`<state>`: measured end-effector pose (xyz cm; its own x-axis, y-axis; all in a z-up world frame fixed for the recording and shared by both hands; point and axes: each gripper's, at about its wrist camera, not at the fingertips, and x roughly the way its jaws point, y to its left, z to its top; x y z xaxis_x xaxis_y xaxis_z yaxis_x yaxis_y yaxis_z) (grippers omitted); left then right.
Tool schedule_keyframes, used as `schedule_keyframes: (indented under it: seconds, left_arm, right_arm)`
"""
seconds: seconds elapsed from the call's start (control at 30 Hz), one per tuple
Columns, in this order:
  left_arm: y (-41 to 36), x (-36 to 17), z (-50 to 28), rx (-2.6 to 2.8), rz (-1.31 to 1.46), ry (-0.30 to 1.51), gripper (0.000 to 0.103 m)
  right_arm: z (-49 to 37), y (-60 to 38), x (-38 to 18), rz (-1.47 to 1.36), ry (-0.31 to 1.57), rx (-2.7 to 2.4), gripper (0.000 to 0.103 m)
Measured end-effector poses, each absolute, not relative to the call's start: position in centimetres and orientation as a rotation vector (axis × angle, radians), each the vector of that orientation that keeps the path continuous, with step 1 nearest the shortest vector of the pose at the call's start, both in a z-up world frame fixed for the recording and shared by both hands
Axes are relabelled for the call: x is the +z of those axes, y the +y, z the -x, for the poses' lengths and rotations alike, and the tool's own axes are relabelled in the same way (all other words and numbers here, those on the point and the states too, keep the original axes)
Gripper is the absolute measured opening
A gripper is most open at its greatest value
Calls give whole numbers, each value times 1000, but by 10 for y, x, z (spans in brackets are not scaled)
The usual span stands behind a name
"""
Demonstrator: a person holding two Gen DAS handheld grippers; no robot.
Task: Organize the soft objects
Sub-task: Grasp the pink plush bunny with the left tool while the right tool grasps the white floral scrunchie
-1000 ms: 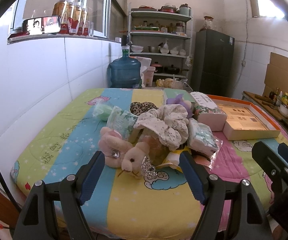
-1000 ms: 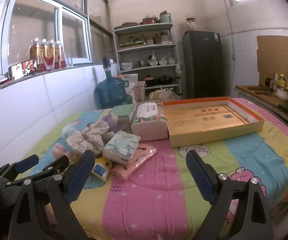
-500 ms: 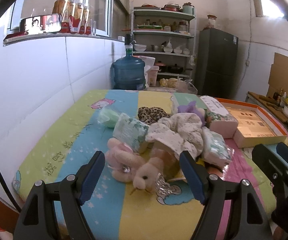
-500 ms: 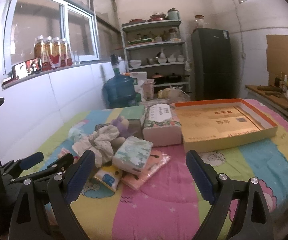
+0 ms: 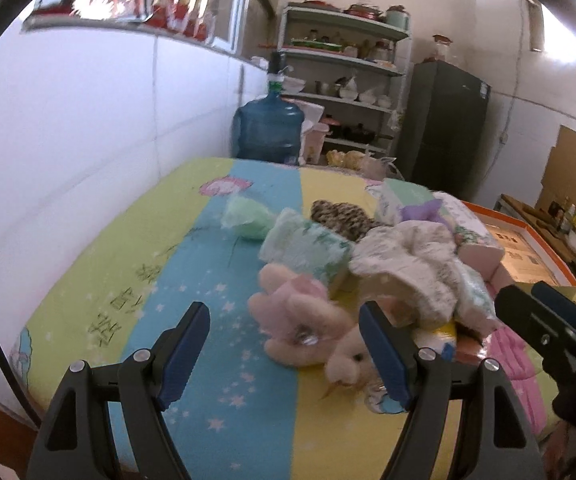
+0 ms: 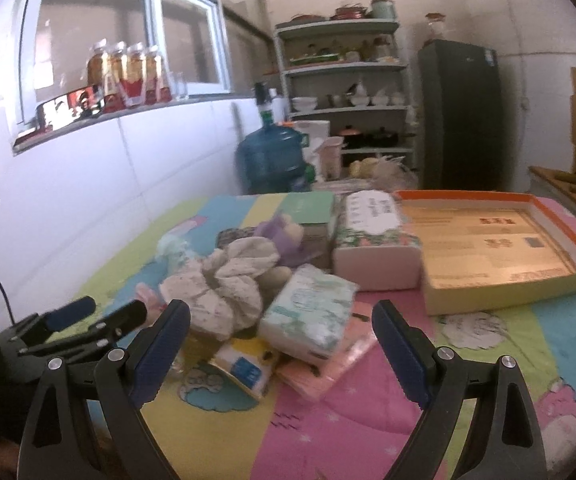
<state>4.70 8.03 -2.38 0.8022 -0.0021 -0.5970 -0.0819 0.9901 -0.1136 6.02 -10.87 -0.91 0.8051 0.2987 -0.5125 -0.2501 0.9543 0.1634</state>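
While both of our tools hover above the near edge of the bench, neither touches anything: our left tool (image 5: pixel 284 350) has its blue-padded fingers spread wide, and our right tool (image 6: pixel 282 354) is likewise spread with nothing between its fingers. We see the bench covered by a striped cartoon quilt (image 5: pixel 160 256), and the soft objects lie heaped together near its middle. From the left wrist view, a pink plush rabbit (image 5: pixel 307 330) lies at the front of the heap, partly behind the right finger of our left tool and close to it, though we cannot tell whether they touch. Just behind the rabbit sits a green-printed tissue pack (image 5: pixel 307 246), with a cream floral scrunchie (image 5: pixel 407 268) to its right, a leopard-print piece (image 5: pixel 339 212) farther back and a pale green bundle (image 5: pixel 248 220) to the left. From the right wrist view, the same scrunchie (image 6: pixel 228 280) rests beside a second tissue pack (image 6: pixel 311 312), which lies on a pink packet (image 6: pixel 327 364); a small yellow and blue packet (image 6: pixel 244 364) lies at the front of the heap. A purple plush (image 6: pixel 284 232) sits behind the scrunchie, and a boxed tissue carton (image 6: pixel 375 248) stands touching an open orange-rimmed box (image 6: pixel 559 216) to the right. Beyond the bench stand a blue water jug (image 6: pixel 272 160) and a shelf rack (image 6: pixel 343 72).
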Motion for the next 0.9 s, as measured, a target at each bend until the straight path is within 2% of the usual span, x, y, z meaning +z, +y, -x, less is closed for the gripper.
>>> schedule_keyframes:
  seconds: [0.33, 0.43, 0.47, 0.5, 0.57, 0.63, 0.67, 0.7, 0.77, 0.9]
  left_arm:
    - [105, -39, -54, 52, 196, 700, 77]
    - [105, -40, -58, 27, 204, 708, 77]
    - [104, -40, -59, 18, 209, 709, 77]
    - [103, -39, -60, 13, 212, 708, 77]
    - [101, -41, -65, 0, 214, 719, 77]
    - [99, -43, -70, -18, 217, 734, 77]
    - [97, -44, -71, -23, 218, 737, 77]
    - [96, -45, -72, -25, 220, 740, 77]
    - [96, -45, -73, -26, 224, 739, 77]
    - [97, -48, -74, -36, 256, 744, 77]
  right_arm:
    - [-100, -69, -17, -69, 615, 460, 93]
    - [-115, -66, -23, -77, 658, 459, 88]
    - [-118, -66, -24, -79, 664, 465, 79]
    - [-120, -66, -26, -76, 673, 476, 60]
    - [-128, -65, -32, -64, 723, 485, 39]
    - [-130, -68, -33, -56, 730, 490, 31]
    - [-131, -69, -33, -60, 731, 492, 22]
    - [-131, -74, -33, -75, 730, 494, 18]
    - [-130, -81, -31, -110, 715, 500, 15]
    - [-117, -98, -13, -163, 616, 513, 14]
